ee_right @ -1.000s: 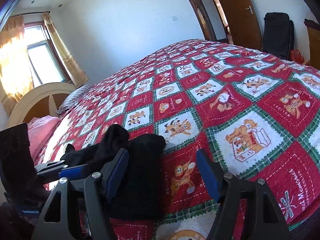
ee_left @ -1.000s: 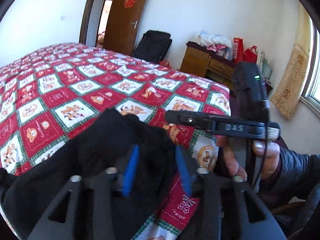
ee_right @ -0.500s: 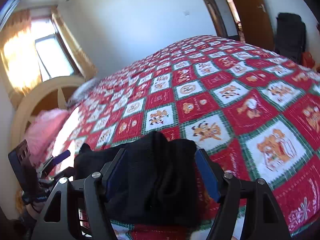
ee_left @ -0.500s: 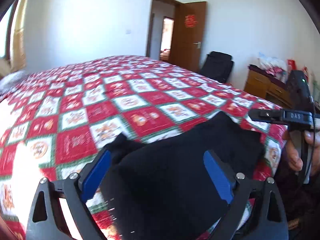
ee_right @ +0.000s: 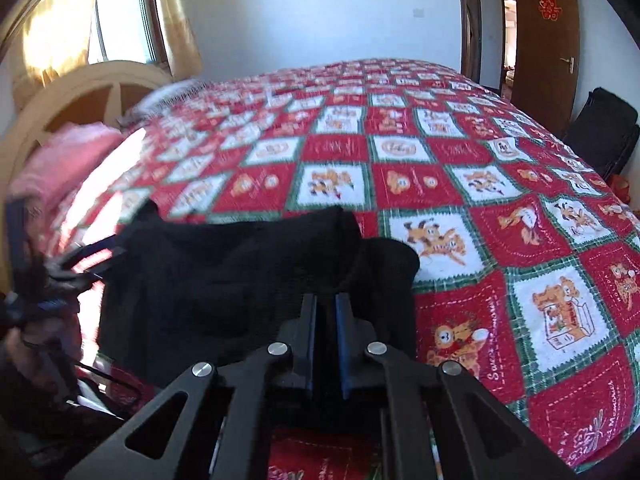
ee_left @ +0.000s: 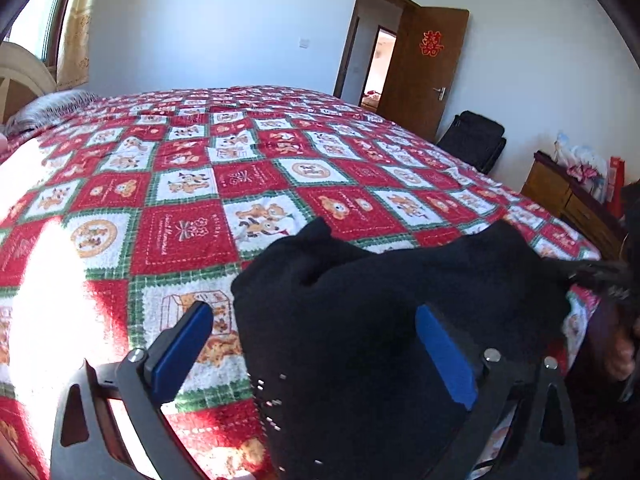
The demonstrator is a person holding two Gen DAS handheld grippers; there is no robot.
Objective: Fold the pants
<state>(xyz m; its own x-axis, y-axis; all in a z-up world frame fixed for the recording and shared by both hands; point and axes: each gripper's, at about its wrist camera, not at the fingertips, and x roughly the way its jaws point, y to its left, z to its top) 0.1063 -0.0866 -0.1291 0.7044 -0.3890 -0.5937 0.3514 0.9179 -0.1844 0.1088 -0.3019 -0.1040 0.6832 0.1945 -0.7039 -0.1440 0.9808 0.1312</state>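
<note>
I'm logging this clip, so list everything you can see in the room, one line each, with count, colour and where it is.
pants: one, black, bunched at the near edge of the bed
bedspread: one, red, white and green check with cartoon animals, over the whole bed
headboard: one, cream and wood, far left
pink bedding: one, by the headboard
door: one, brown, open, with a red emblem
black bag: one, by the wall past the door
dresser: one, wooden, far right, cluttered on top
curtains: yellow, beside the window
left tool: blue pads, jaws opening, spread over the pants
right tool: shut on the pants
</note>
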